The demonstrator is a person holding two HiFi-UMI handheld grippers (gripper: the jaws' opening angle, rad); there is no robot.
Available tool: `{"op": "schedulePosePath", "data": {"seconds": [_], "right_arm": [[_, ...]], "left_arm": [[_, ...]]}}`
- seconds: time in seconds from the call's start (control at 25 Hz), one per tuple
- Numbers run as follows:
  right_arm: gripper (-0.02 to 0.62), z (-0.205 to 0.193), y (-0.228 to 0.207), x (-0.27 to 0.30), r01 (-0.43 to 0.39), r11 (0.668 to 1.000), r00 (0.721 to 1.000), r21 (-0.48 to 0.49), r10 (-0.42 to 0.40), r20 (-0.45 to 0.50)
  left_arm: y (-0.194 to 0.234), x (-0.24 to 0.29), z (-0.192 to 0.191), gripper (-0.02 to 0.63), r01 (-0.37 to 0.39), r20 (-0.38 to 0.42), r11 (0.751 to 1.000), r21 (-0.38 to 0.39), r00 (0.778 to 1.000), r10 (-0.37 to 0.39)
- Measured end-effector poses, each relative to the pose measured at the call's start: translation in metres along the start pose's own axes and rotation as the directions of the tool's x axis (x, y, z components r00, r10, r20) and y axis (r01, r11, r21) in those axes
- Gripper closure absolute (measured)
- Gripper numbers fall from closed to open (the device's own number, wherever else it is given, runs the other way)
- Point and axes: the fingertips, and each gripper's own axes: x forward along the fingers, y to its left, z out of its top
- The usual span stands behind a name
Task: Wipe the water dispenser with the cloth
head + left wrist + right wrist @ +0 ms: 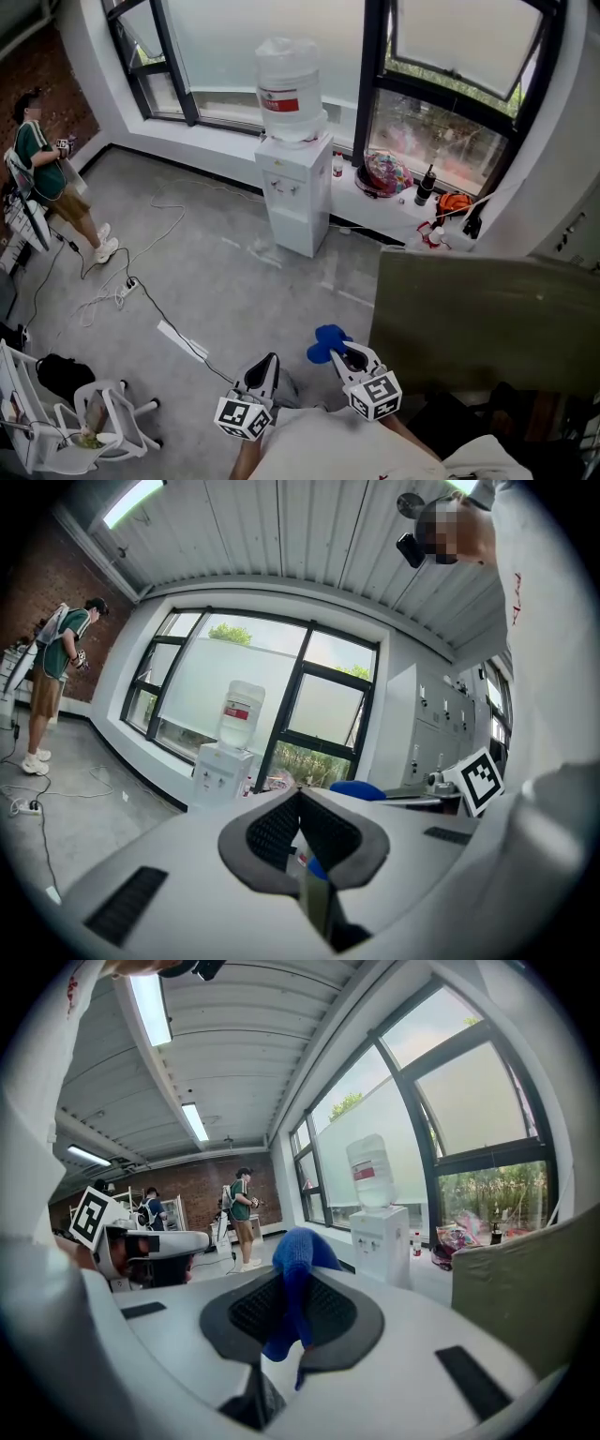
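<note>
Under the big window stands the white water dispenser (295, 192), with a clear bottle (288, 84) bearing a red label on its top. Well short of the dispenser, at the near edge of the head view, the right gripper (343, 354) has its jaws clamped on a blue cloth (325, 343). The right gripper view shows the cloth pinched between the pads, with a bunch standing up past the tips and a tail hanging down behind them. The cloth is well apart from the dispenser and touches nothing but the jaws.

Just beside that gripper, and equally far from the dispenser, the left gripper (269, 362) has its jaws together with nothing between them. In the left gripper view the two ribbed pads meet at the tips. Both grippers point roughly toward the dispenser across grey floor (234, 281).

To the right of the dispenser, the window sill (380, 214) carries a bowl of coloured things (384, 173) and a dark bottle (427, 186). Nearer than the sill, also right of the dispenser, is a large olive-green panel (483, 314).

Far to the left of the dispenser a person (42, 173) in a green top stands by a brick wall, and cables (141, 281) trail over the floor on that side. A white chair (108, 417) sits in the near left corner, well apart from the dispenser.
</note>
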Motion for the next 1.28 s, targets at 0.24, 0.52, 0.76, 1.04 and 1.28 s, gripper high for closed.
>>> {"op": "schedulePosePath", "data": {"seconds": [0.24,0.52,0.76,1.04,1.28], "right_arm": [[0.541,-0.003,-0.012,0.025,0.006,1.0,1.0,0.018,-0.006,-0.013],[0.541,0.006,-0.036,0.08,0.038,0.999,0.999,0.01,-0.038,-0.023],[0.541,0.02,-0.064,0.17,0.046,0.999,0.998,-0.02,-0.047,-0.05],[0.541,0.067,-0.087,0.292,0.021,1.0,0.998,-0.002,-0.021,-0.064],[0.541,0.12,-0.119,0.398,0.044,0.999,0.998,-0.001,-0.044,-0.049]], "left_arm": [[0.021,0.025,-0.002,0.594,0.011,-0.013,1.0,-0.014,1.0,-0.011],[0.061,0.072,0.007,0.594,0.063,-0.017,0.998,-0.021,0.998,-0.063],[0.134,0.139,0.017,0.594,0.09,-0.042,0.996,-0.028,0.995,-0.091],[0.23,0.21,0.067,0.594,0.091,-0.059,0.996,-0.016,0.994,-0.092],[0.316,0.284,0.115,0.594,0.125,-0.072,0.992,-0.011,0.99,-0.125]]}}
